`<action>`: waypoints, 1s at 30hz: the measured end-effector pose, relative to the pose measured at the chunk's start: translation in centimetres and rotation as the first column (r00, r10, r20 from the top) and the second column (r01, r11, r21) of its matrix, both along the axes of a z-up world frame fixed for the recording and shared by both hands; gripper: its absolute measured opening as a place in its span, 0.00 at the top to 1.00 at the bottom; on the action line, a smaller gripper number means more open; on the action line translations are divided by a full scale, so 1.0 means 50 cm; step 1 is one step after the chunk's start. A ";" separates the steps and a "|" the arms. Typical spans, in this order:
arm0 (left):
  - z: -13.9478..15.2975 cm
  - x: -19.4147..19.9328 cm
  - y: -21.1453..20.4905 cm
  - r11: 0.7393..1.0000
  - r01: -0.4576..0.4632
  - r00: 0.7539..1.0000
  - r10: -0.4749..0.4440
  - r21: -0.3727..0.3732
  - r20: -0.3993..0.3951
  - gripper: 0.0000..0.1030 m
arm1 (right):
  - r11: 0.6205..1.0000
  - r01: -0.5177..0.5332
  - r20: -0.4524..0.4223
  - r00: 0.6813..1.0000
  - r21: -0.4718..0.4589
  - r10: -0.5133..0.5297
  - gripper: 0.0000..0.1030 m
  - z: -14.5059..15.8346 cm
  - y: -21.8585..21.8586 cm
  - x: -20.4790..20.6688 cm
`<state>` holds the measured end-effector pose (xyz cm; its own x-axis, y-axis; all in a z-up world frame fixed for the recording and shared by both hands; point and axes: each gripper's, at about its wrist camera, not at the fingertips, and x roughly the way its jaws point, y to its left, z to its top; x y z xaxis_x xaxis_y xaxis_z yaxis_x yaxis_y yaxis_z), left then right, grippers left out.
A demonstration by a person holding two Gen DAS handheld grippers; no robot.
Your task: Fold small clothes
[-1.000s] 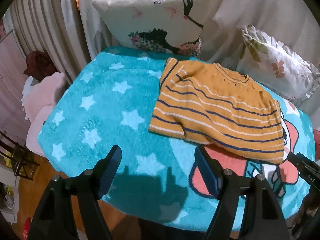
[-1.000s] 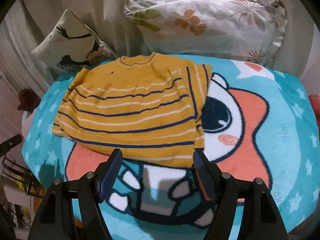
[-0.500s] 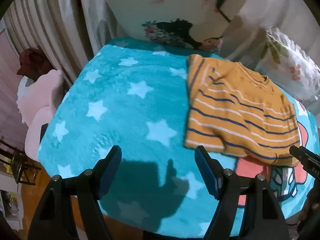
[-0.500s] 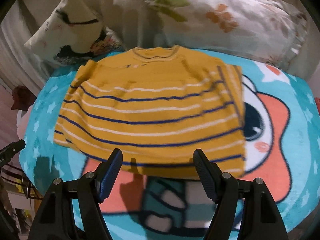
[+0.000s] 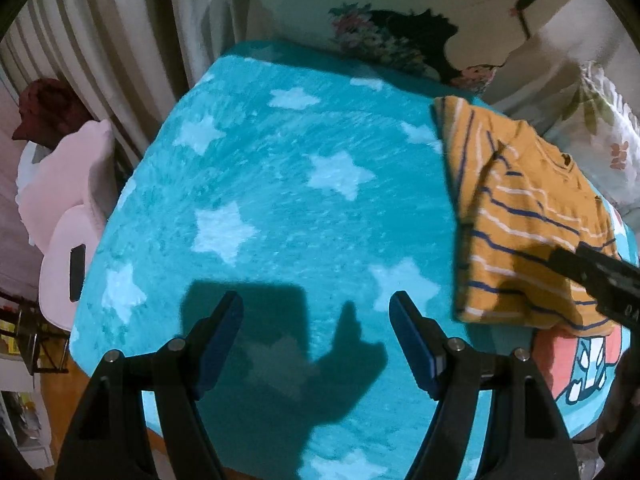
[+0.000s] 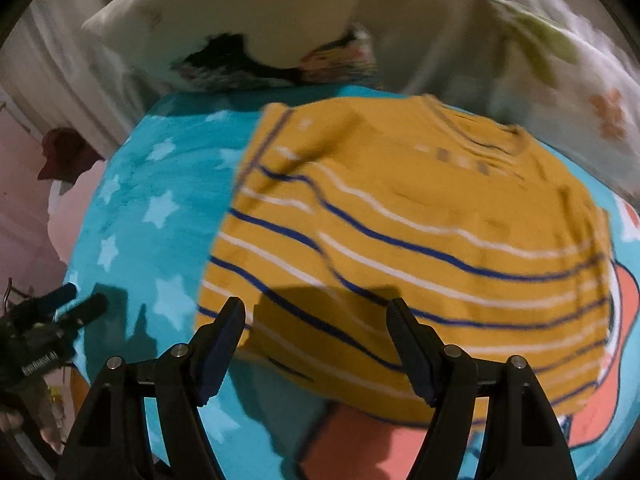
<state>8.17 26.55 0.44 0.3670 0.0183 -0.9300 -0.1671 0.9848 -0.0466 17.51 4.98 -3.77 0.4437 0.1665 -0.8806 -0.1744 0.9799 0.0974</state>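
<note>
A small mustard-yellow shirt with blue and white stripes (image 6: 420, 240) lies flat, sleeves folded in, on a teal star-print blanket (image 6: 132, 240). It shows at the right of the left wrist view (image 5: 520, 216). My right gripper (image 6: 316, 316) is open and empty, just above the shirt's near hem. My left gripper (image 5: 316, 312) is open and empty over bare blanket (image 5: 280, 200), left of the shirt. The right gripper's tip shows over the shirt in the left wrist view (image 5: 592, 276). The left gripper shows at the left edge of the right wrist view (image 6: 60, 312).
Two printed pillows (image 5: 420, 12) (image 6: 560, 60) lean on the curtain behind the blanket. A pink chair (image 5: 72, 216) with a dark red cap (image 5: 44, 108) stands off the blanket's left edge. The blanket's front edge drops to a wooden floor.
Both grippers have swung left and come lower. The right one has come close over the shirt's hem. The left one now faces bare blanket, with the shirt at its right.
</note>
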 end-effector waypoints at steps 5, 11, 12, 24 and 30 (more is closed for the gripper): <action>-0.031 0.007 0.025 0.999 -0.006 0.999 0.005 -0.034 -0.037 0.28 | 1.000 -0.027 -0.029 0.999 -0.007 0.027 0.25 -0.017 0.066 0.057; -0.057 0.004 0.043 0.993 -0.017 0.997 0.009 -0.116 -0.071 0.28 | 0.999 -0.005 -0.078 0.997 -0.048 0.002 0.25 -0.057 0.106 0.127; -0.060 0.004 0.044 0.992 -0.019 0.997 0.009 -0.123 -0.077 0.28 | 0.999 0.002 -0.089 0.996 -0.051 -0.007 0.25 -0.064 0.109 0.135; -0.096 -0.012 0.056 0.977 -0.032 0.992 0.006 -0.209 -0.127 0.28 | 0.921 0.053 -0.009 0.998 -0.387 -0.061 0.19 -0.121 0.213 0.191; -0.104 -0.021 0.054 0.976 -0.031 0.993 0.006 -0.215 -0.119 0.28 | 0.938 0.080 0.039 0.997 -0.338 -0.071 0.61 -0.098 0.171 0.173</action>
<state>7.12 29.24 -4.76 0.2573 -0.1825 -0.9490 -0.2020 0.9502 -0.2375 26.15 13.54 -8.66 0.4665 -0.1747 -0.8671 -0.0962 0.9645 -0.2461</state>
